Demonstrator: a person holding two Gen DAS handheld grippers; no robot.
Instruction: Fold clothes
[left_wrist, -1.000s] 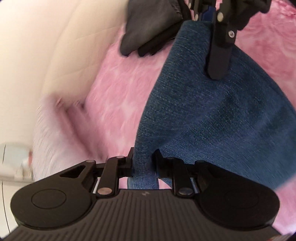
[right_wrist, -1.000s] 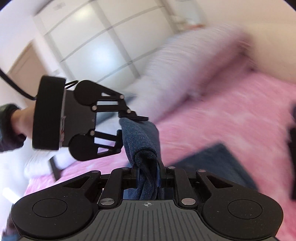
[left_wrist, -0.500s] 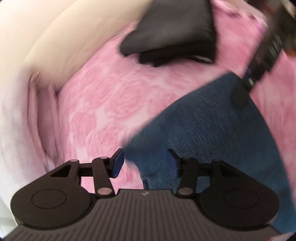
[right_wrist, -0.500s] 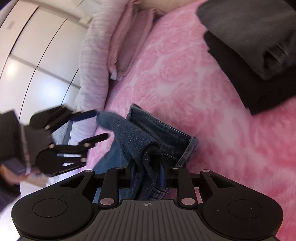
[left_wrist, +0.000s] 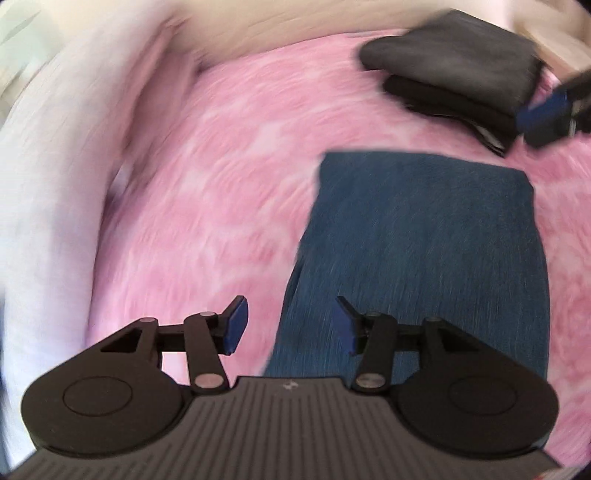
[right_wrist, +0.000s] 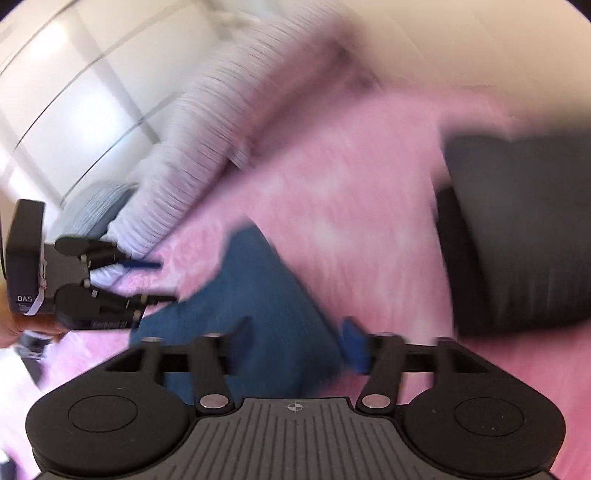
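Both grippers, left (left_wrist: 290, 325) and right (right_wrist: 295, 341), have just opened and released the jeans (left_wrist: 424, 236), now lying folded below them; this fold looks finished.

Pink rose-patterned bedspread (left_wrist: 221, 192), pale pillows (right_wrist: 207, 140), white wardrobe doors (right_wrist: 74, 110).

**Matte black grippers with blue-padded fingers**

The left gripper (left_wrist: 290, 321) has a ribbed grey-black housing at the bottom of the frame, two round black discs, silver pivot screws, and blue pads (left_wrist: 234, 326) on its fingers. The right gripper (right_wrist: 301, 341) is built the same, with a small crosshair mark at its centre. At the left edge of the right wrist view, a boxy black body bears white "DAS" lettering.
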